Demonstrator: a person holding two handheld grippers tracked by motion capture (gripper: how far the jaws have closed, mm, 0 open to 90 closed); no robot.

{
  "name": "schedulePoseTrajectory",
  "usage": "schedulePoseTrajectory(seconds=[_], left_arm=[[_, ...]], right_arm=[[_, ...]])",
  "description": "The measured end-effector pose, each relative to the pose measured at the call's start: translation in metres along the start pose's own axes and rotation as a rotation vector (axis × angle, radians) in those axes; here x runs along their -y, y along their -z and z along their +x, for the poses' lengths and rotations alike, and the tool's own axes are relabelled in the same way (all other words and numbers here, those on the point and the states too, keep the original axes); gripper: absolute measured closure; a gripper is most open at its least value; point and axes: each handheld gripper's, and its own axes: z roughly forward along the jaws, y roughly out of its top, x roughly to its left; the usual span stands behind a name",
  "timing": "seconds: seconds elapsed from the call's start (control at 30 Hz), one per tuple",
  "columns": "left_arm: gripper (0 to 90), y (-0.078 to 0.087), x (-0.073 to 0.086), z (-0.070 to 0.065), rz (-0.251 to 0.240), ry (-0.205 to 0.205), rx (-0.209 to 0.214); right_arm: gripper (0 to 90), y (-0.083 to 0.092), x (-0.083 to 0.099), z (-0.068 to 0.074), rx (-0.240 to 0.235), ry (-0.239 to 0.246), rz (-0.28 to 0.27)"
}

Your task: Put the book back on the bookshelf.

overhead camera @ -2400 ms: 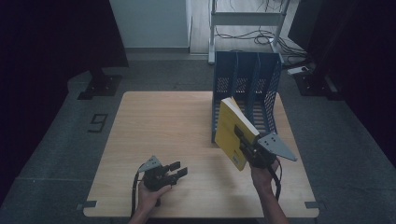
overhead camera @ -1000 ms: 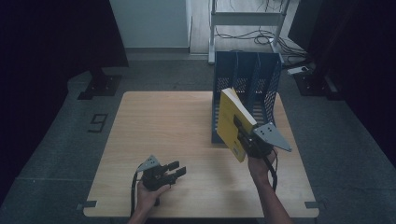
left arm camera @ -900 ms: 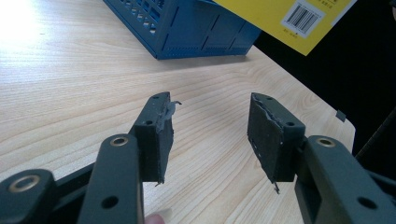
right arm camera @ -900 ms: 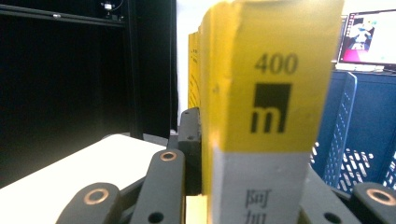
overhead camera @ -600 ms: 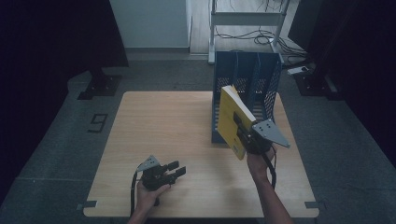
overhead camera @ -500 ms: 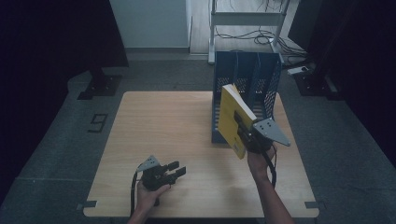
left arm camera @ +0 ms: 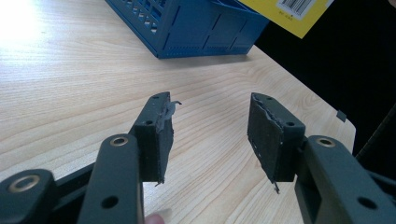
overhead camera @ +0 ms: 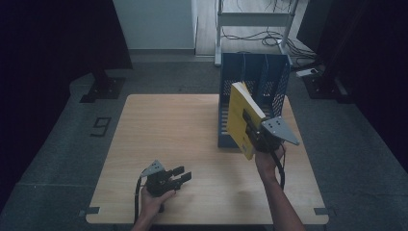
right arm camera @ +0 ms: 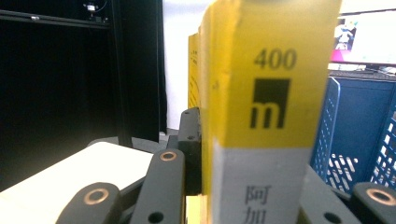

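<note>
- Right now my right gripper [overhead camera: 257, 132] has its jaws clenched on a thick yellow paperback book [overhead camera: 239, 118], pressing on both covers near the spine end.
- Seen from the right gripper view, the book's spine [right arm camera: 266, 84] faces the camera: yellow above with "400" and a black square logo, grey below with dark characters.
- From the high view, the book is off the surface and tilted, its upper end leaning toward the blue perforated plastic file rack [overhead camera: 262, 79] and its lower corner hanging over the front edge of the rack's base.
- That rack stands upright at the far right of the pale wooden surface [overhead camera: 168, 130], with 3 open slots facing up.
- Whether the book touches the rack, I cannot tell.
- My left gripper [overhead camera: 180, 176] rests low over the near left part of the surface, well apart from the book and the rack.
- Its jaws are released, standing apart with only bare wood between the 2 worn black pads [left arm camera: 163, 135].
- Beyond those jaws in the left gripper view lie the rack's blue base [left arm camera: 196, 28] and a yellow corner of the book with a barcode [left arm camera: 299, 14].
</note>
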Motion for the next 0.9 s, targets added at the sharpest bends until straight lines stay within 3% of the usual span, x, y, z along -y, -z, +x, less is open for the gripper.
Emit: schedulePoseTrajectory(seconds=[0.27,0.9], left_arm=[[50.4,0.000,0.000,0.001,0.000,0.002,-0.001],[50.5,0.003,0.000,0.005,-0.007,0.011,-0.007]], right_arm=[[74.7,-0.012,-0.004,-0.002,0.025,0.023,0.007],[74.7,-0.040,0.002,-0.013,0.068,0.007,0.019]])
